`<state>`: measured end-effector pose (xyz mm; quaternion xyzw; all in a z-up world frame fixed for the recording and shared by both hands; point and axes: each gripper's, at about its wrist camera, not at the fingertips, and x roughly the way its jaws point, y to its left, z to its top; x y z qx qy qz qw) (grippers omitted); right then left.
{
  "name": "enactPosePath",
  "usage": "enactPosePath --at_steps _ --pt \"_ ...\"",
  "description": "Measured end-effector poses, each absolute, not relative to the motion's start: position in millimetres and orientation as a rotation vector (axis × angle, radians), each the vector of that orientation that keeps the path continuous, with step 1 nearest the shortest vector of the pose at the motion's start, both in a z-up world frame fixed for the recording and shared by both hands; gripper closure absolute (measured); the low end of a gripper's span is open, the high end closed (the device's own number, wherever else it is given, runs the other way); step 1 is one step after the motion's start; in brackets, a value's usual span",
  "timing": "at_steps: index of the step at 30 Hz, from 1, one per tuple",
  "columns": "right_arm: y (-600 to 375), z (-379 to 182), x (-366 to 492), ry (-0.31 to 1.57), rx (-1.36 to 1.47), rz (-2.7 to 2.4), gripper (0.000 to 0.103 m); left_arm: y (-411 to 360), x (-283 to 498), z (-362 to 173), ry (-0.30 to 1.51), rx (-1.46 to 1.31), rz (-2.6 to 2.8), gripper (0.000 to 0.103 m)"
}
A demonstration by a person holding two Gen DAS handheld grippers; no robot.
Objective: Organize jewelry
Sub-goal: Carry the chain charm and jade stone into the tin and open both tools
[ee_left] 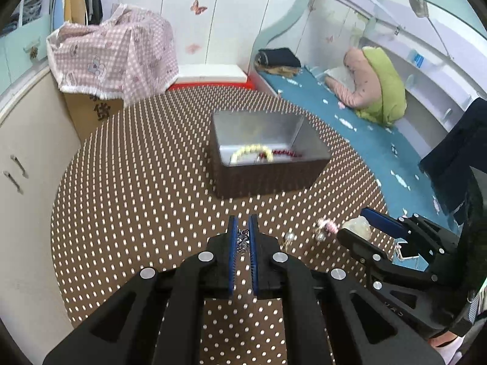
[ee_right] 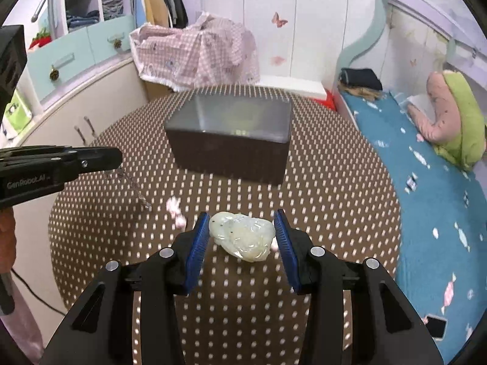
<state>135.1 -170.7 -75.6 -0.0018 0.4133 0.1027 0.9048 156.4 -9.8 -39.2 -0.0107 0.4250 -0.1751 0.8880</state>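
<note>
A dark open box (ee_left: 268, 152) stands on the round dotted table (ee_left: 137, 182); inside lie a pale bead bracelet (ee_left: 251, 152) and a red bead string (ee_left: 284, 152). My left gripper (ee_left: 243, 234) is shut on a small silver pendant (ee_left: 243, 238) with a thin chain (ee_right: 134, 187) hanging from it. My right gripper (ee_right: 242, 228) is open around a pale jade pendant (ee_right: 242, 235) that rests on the table; the jaws stand apart from it. The box (ee_right: 231, 140) is beyond it. Pink beads (ee_right: 175, 211) and pearl pieces (ee_left: 290, 237) lie between the grippers.
A bed with a blue sheet (ee_left: 350, 130) runs along the right of the table. A pink checked cloth (ee_left: 115, 51) covers a carton behind the table. A beige cabinet (ee_left: 27, 158) is at the left.
</note>
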Motion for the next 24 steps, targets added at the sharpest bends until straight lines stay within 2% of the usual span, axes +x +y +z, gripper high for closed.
enactPosePath --at_steps 12,24 --pt "-183.9 -16.5 195.9 0.755 0.030 0.184 0.060 -27.5 194.6 19.2 0.769 -0.022 -0.355 0.097" --pt "-188.6 -0.1 260.3 0.774 0.061 0.184 0.060 -47.8 256.4 15.7 0.825 -0.014 -0.353 0.097"
